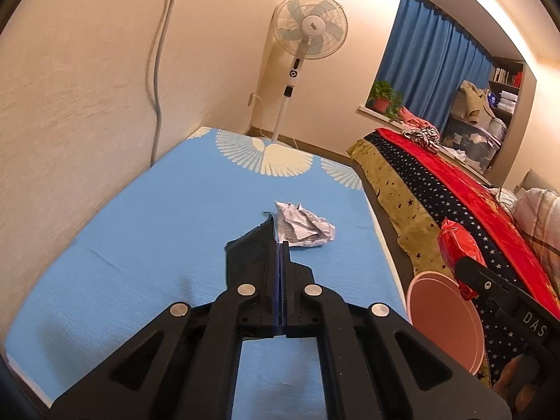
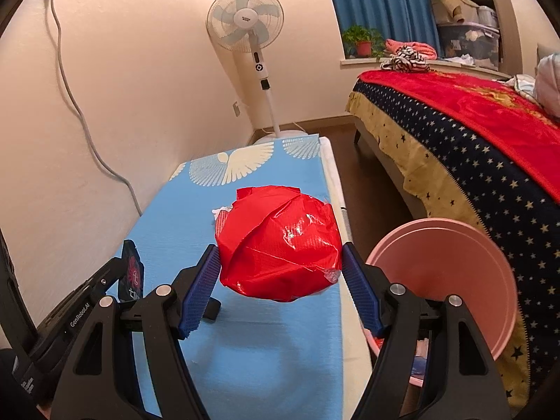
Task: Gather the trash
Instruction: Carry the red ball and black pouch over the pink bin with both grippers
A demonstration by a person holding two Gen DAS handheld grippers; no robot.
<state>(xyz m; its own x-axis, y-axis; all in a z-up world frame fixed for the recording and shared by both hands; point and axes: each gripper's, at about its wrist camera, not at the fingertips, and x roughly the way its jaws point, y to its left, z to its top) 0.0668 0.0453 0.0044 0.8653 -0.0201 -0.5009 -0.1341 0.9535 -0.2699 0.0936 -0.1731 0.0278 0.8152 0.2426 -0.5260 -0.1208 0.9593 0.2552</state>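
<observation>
Grippers: two (each one wrapper)

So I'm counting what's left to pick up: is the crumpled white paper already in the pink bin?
No, the crumpled white paper lies on the blue table cover, apart from the pink bin beside the table.

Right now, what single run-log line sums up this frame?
left tool: shut on black wrapper | right tool: shut on red plastic bag | crumpled paper: on blue table | pink bin: beside table
</observation>
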